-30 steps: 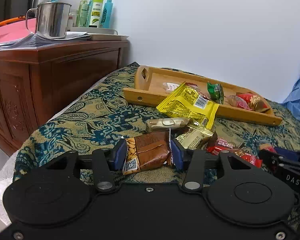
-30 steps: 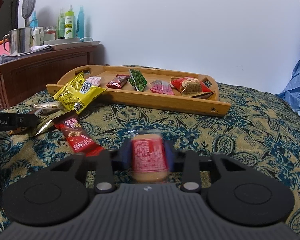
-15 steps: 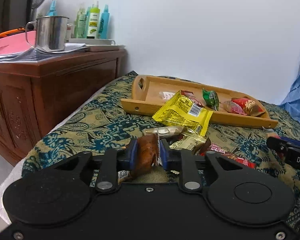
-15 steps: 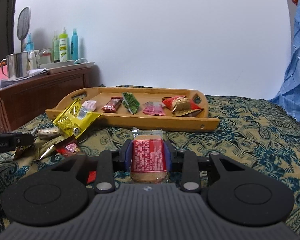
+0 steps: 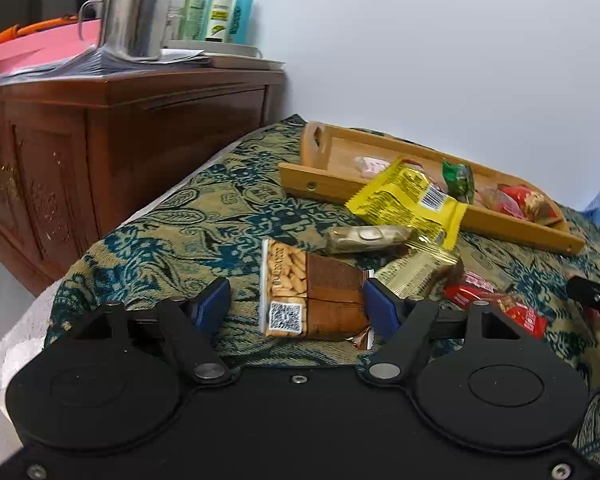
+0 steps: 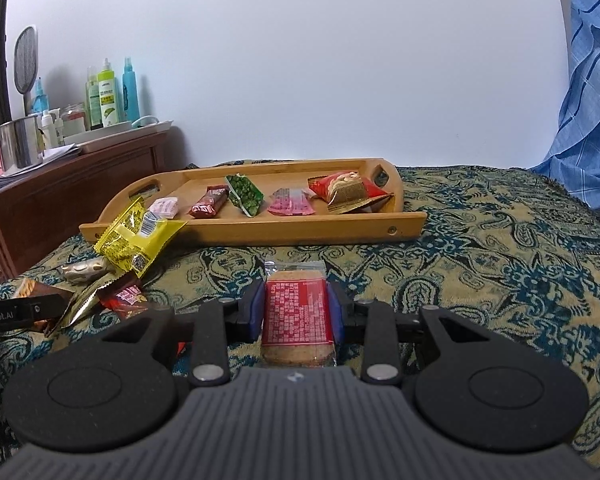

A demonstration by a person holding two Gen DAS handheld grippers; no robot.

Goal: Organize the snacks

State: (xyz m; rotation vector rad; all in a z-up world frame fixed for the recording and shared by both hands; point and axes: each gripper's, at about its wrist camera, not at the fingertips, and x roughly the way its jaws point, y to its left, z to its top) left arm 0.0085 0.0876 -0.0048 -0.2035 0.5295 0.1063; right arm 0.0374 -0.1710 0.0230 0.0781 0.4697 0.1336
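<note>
Wooden tray (image 6: 260,230) near the bed's far edge, holding six wrapped snacks in a row: pink, dark red, green (image 6: 244,194), pink, and a red-and-gold pair at its right end. Left gripper (image 5: 296,304), jaws just opened wide, brown peanut packet (image 5: 312,294) lying loose between them on the patterned bedspread (image 6: 500,264). Right gripper (image 6: 296,312), jaws narrow, clamping a red-labelled biscuit pack (image 6: 298,316) in front of the tray.
</note>
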